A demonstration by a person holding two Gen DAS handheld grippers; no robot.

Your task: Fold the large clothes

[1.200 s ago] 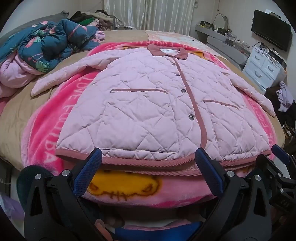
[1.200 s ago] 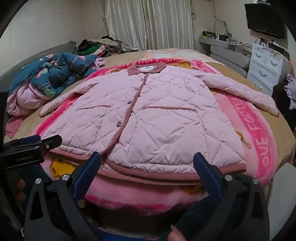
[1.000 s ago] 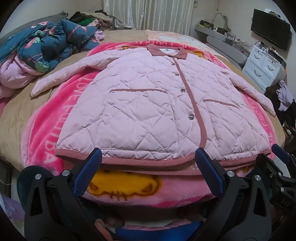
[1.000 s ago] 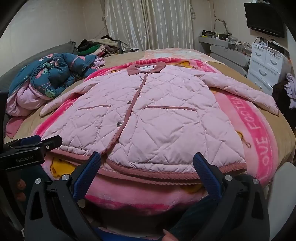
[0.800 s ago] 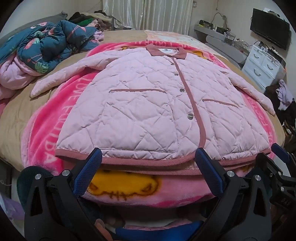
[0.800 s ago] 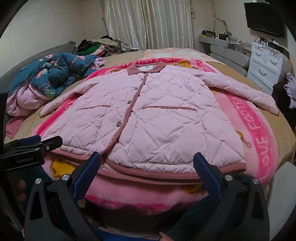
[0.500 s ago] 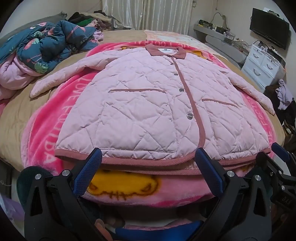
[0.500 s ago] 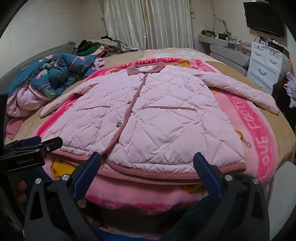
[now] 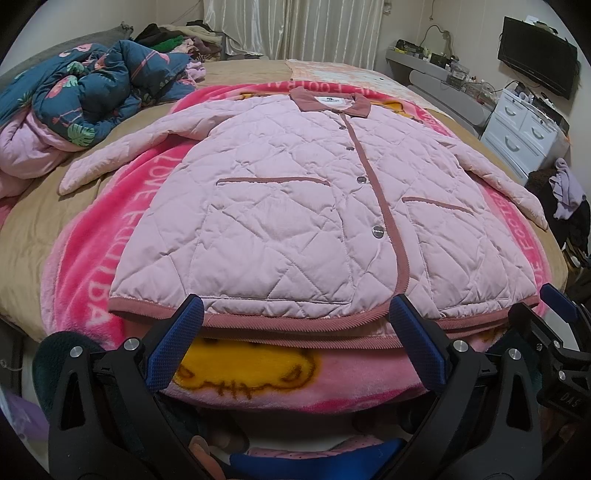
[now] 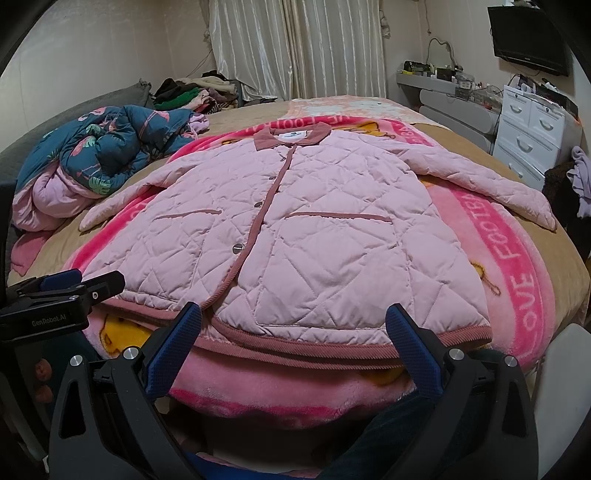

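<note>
Pink quilted fabric fills the centre of both views: we see a jacket [image 9: 295, 206] lying flat, front side up and buttoned, on a bright pink fleece blanket [image 9: 122, 236] that covers the middle of a bed [image 9: 29, 229] with a tan cover. Its dusty-rose collar [image 9: 328, 101] points toward the curtained window [image 10: 295, 44], its corded hem [image 9: 295, 321] lies nearest us at the foot edge, and both sleeves spread outward and downward over the blanket. Two rose-trimmed pocket openings and a row of snaps along the placket are visible. We hold the left gripper [image 9: 295, 347] just short of the hem, its blue-padded fingers [image 9: 173, 347] spread wide and gripping nothing; the hem appears between them but we cannot tell whether the tips touch it. We hold the right gripper [image 10: 295, 347] likewise, wide apart and empty, before the right half of the hem; the left tool shows at the left edge of its view. A blue floral quilt [image 10: 103, 147] lies bunched on the bed's left side, well apart from the jacket. White drawers [image 10: 532, 136] and a wall screen [image 10: 528, 35] stand to the right.
</note>
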